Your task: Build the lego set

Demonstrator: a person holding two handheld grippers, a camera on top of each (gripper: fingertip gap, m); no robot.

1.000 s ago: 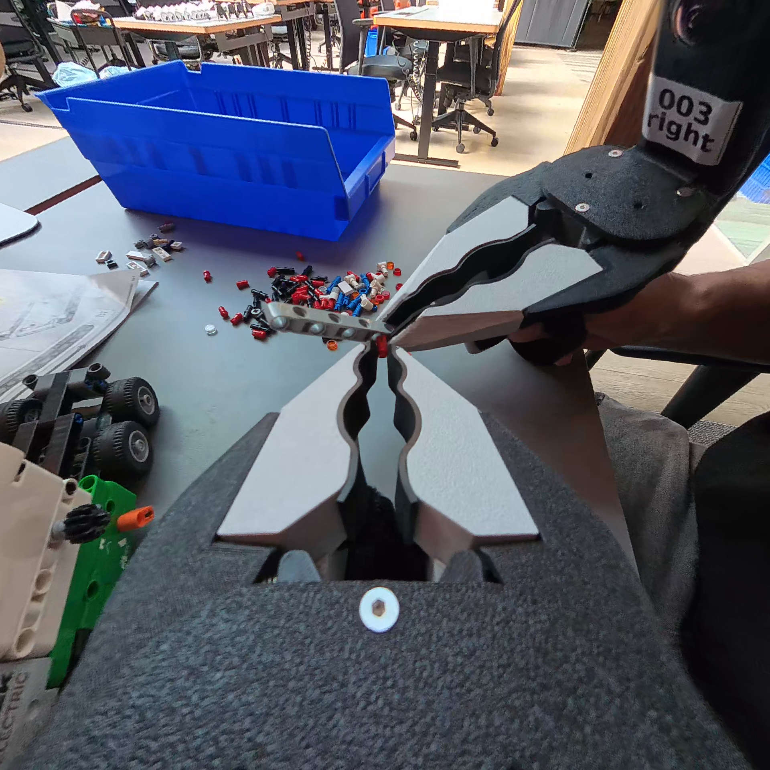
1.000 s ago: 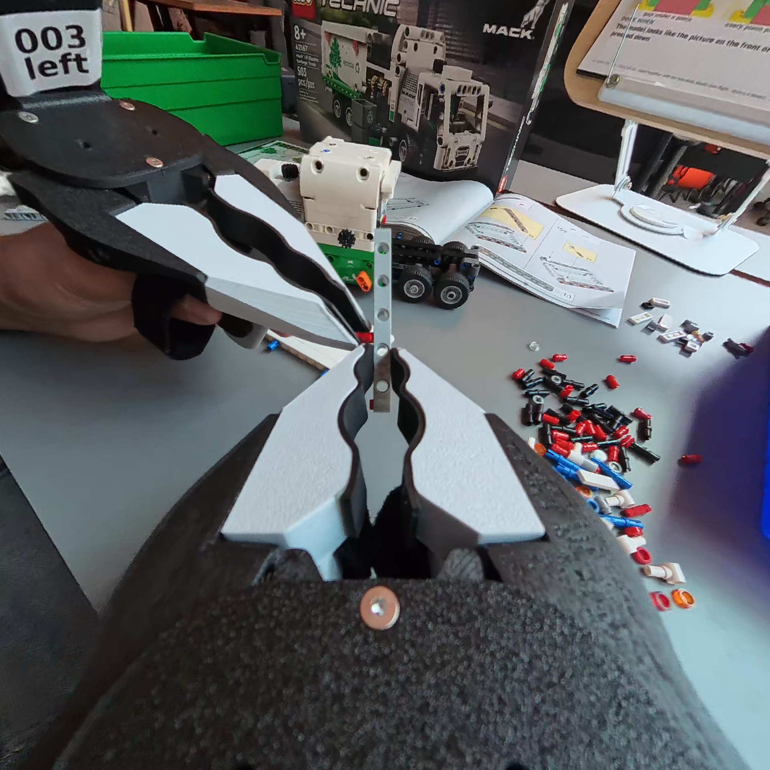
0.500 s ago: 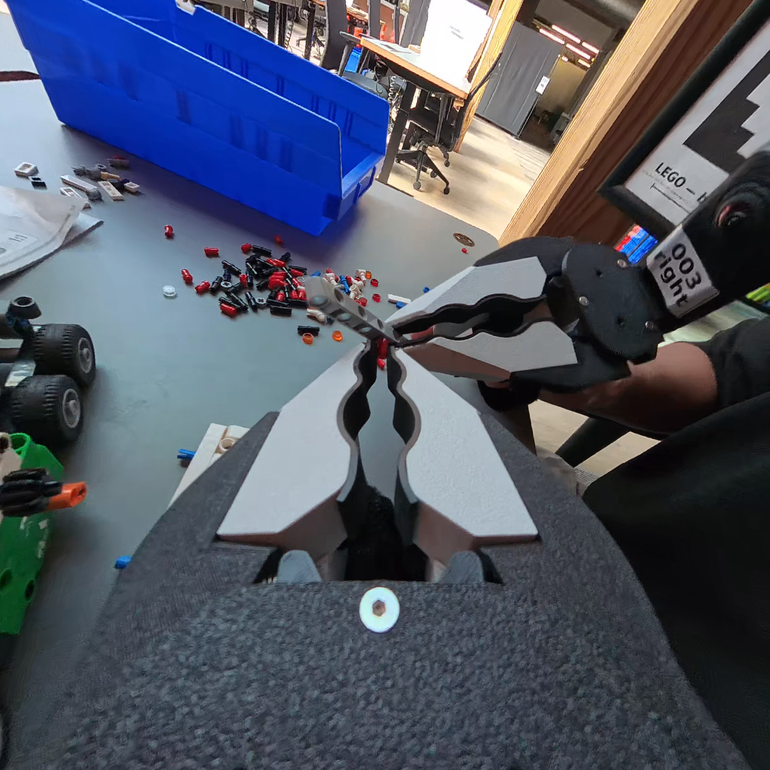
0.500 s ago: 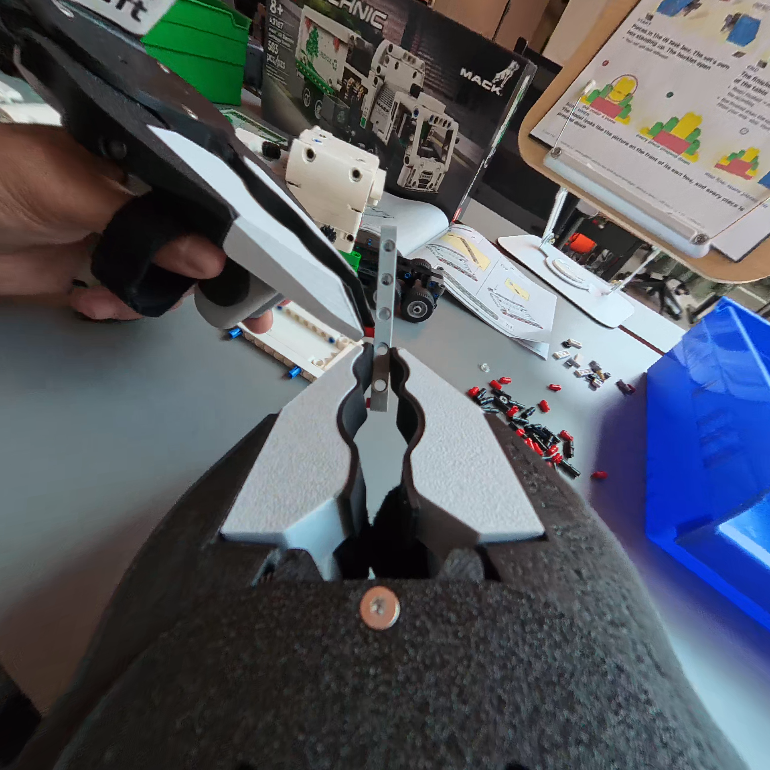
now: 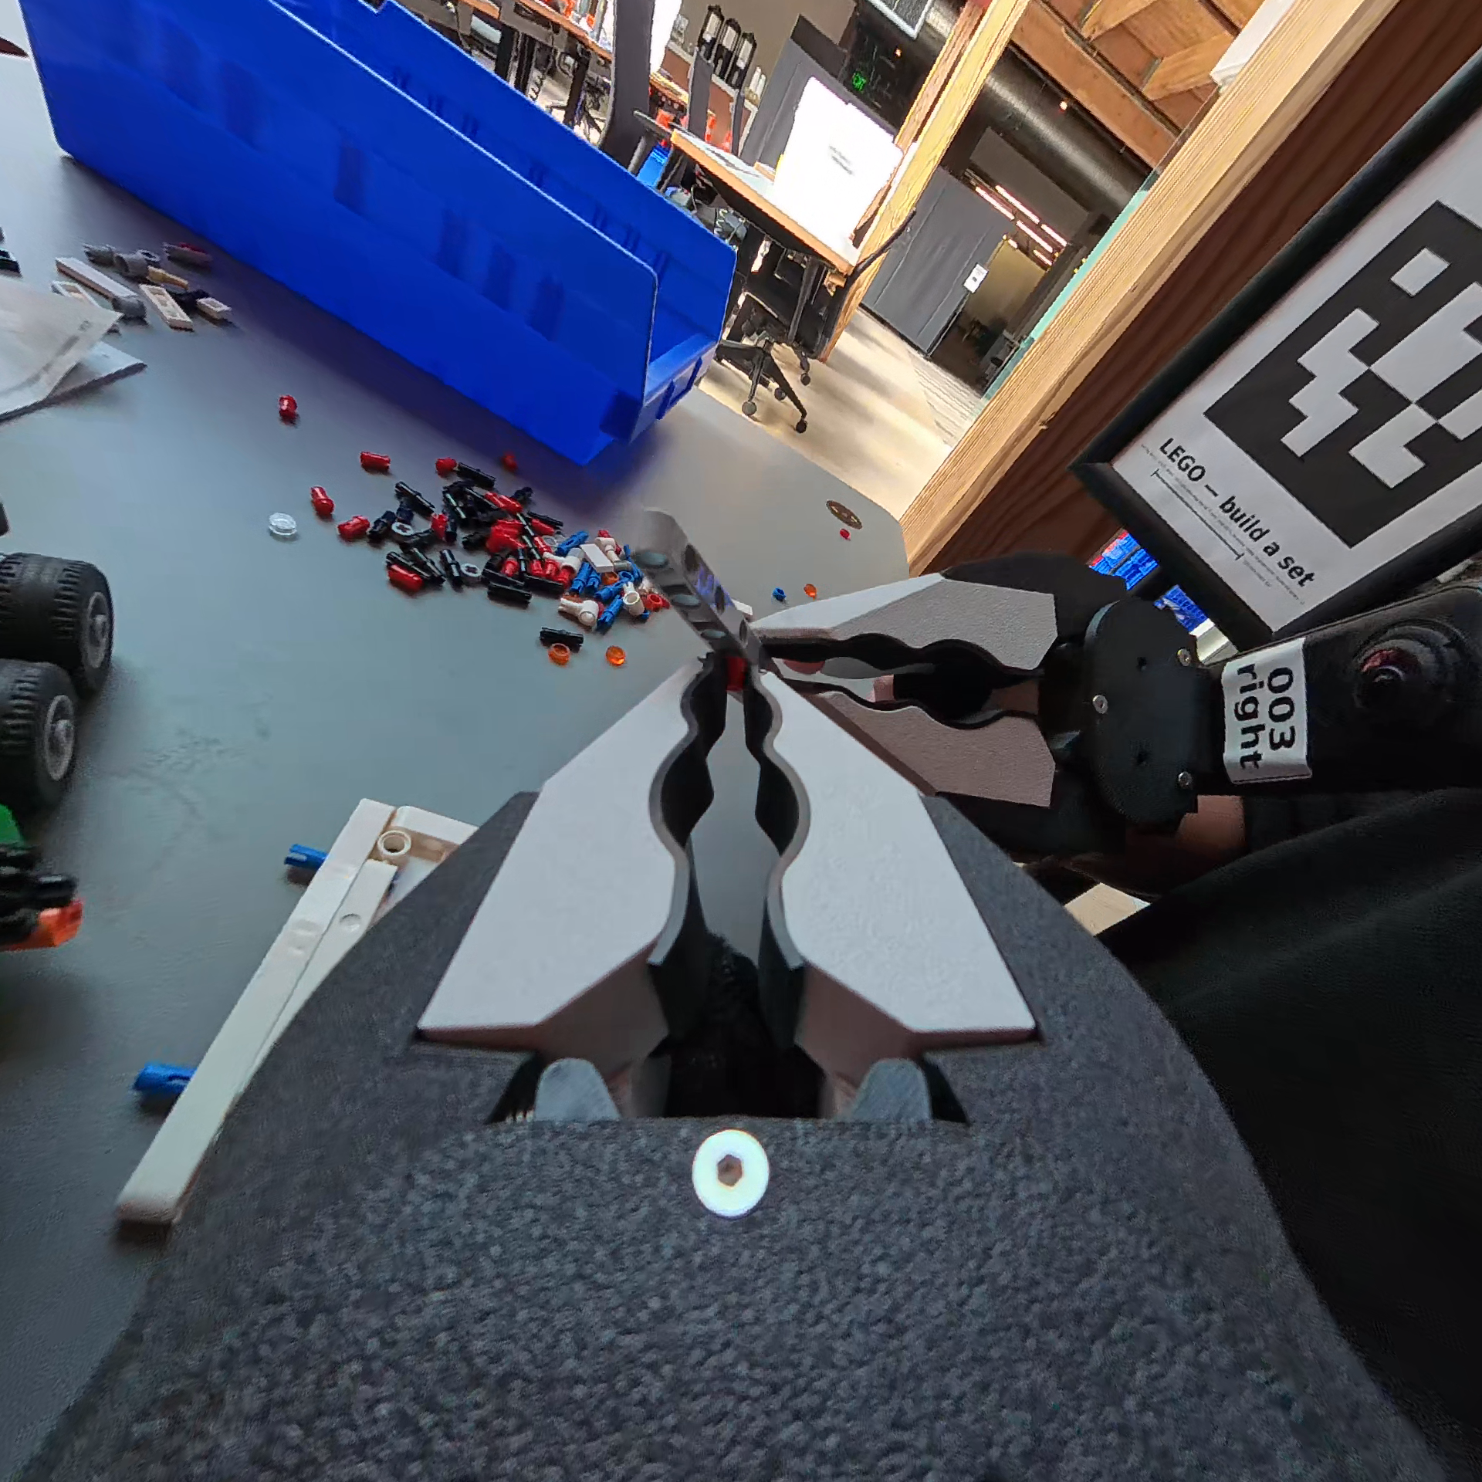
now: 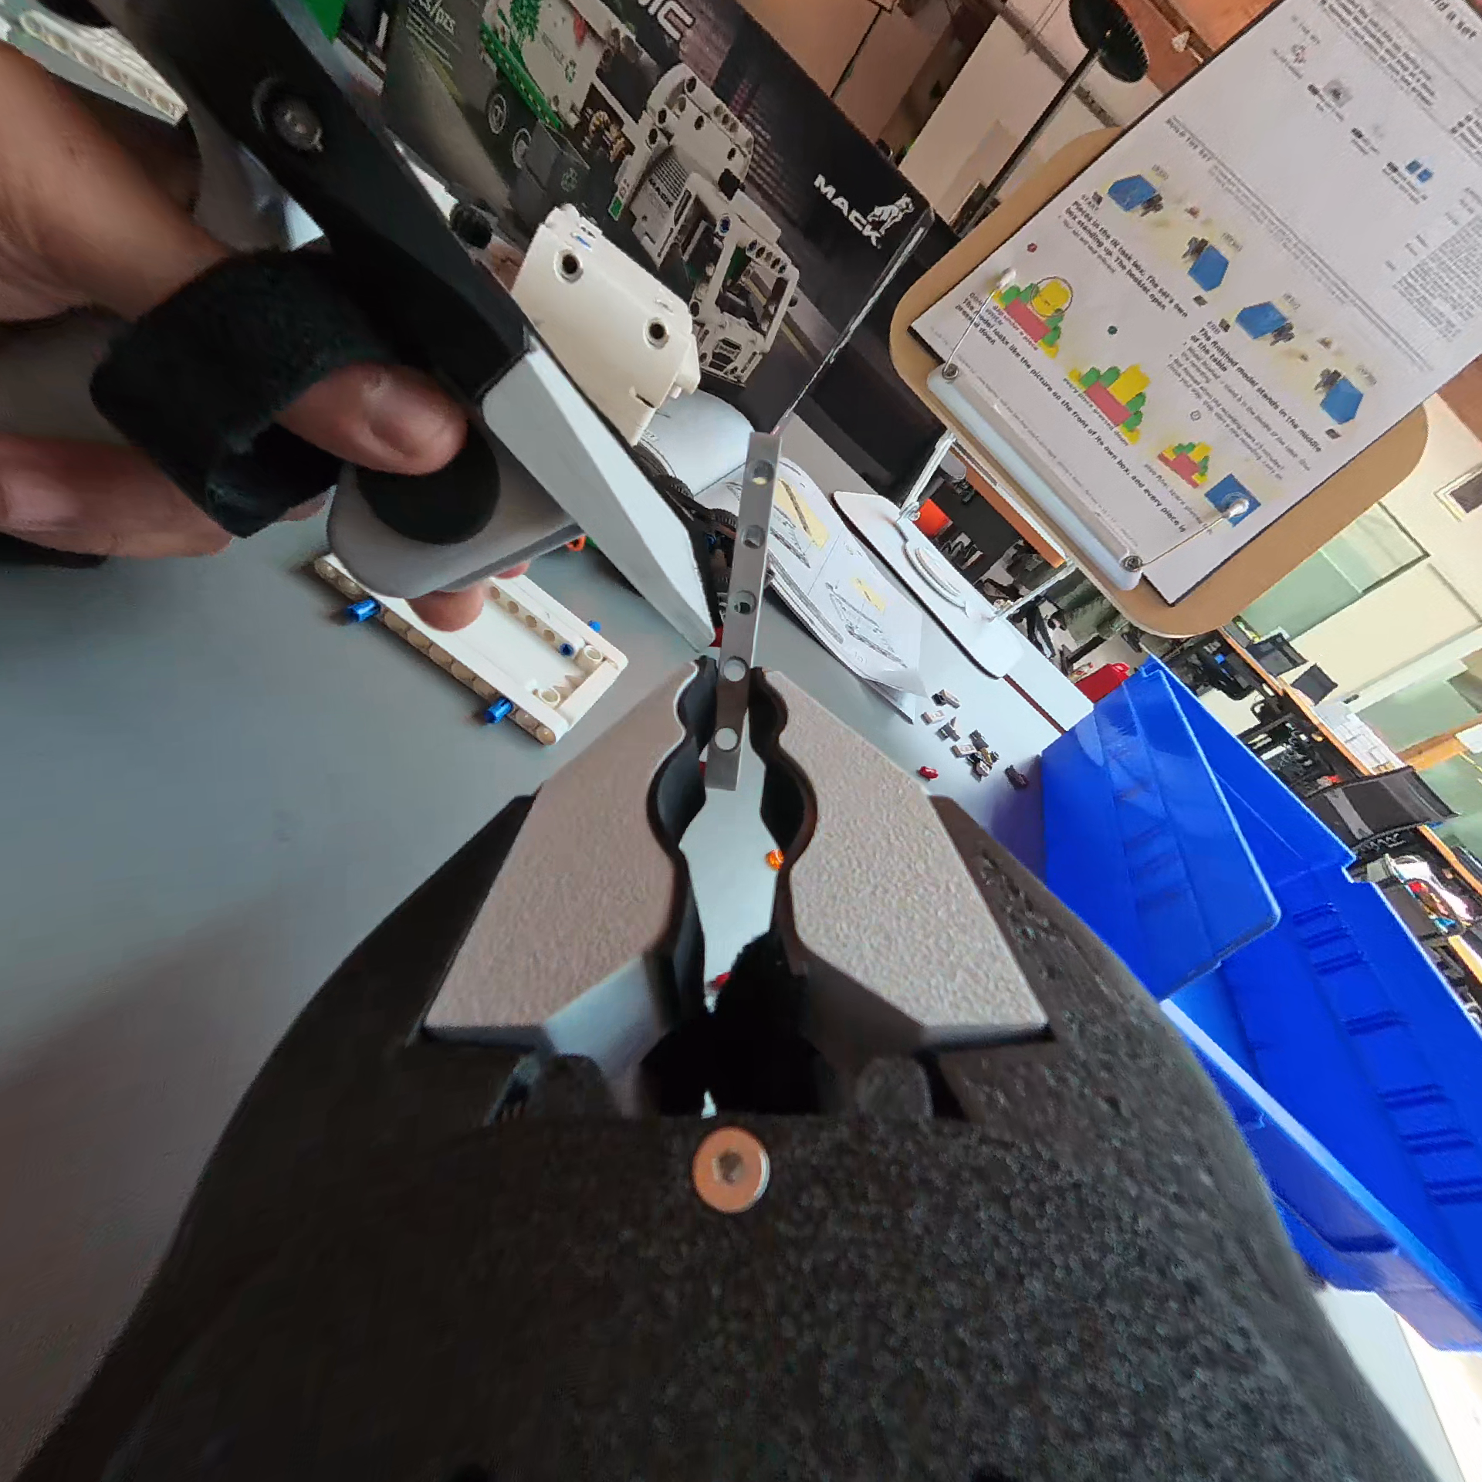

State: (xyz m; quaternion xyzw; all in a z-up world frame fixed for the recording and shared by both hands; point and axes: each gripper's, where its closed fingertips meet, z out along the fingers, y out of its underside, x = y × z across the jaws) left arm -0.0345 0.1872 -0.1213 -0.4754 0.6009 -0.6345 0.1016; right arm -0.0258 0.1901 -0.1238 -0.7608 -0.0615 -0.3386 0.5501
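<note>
My left gripper (image 5: 728, 672) is shut on a small red pin (image 5: 734, 672) at its tips. My right gripper (image 6: 731, 674) is shut on a grey beam with holes (image 6: 746, 593), which sticks up past its tips. In the left wrist view the beam (image 5: 691, 585) points up and left from the right gripper (image 5: 758, 641), and the red pin sits right against the beam's gripped end. The left gripper also shows in the right wrist view (image 6: 706, 633), held by a hand (image 6: 160, 337), its tips touching the beam. Both grippers are held above the grey table (image 5: 240, 682).
A pile of red, black and blue pins (image 5: 497, 545) lies on the table. A blue bin (image 5: 385, 200) stands behind it. A white frame with blue pins (image 6: 481, 649) lies flat. A partly built truck (image 6: 609, 321), its box (image 6: 682, 160), an instruction booklet (image 6: 842, 577) and a clipboard stand (image 6: 1203, 281) are beyond.
Both grippers have lifted and tilted together, keeping pin and beam in contact. The beam now points more steeply up in the left wrist view. The views have swung toward the blue bin.
</note>
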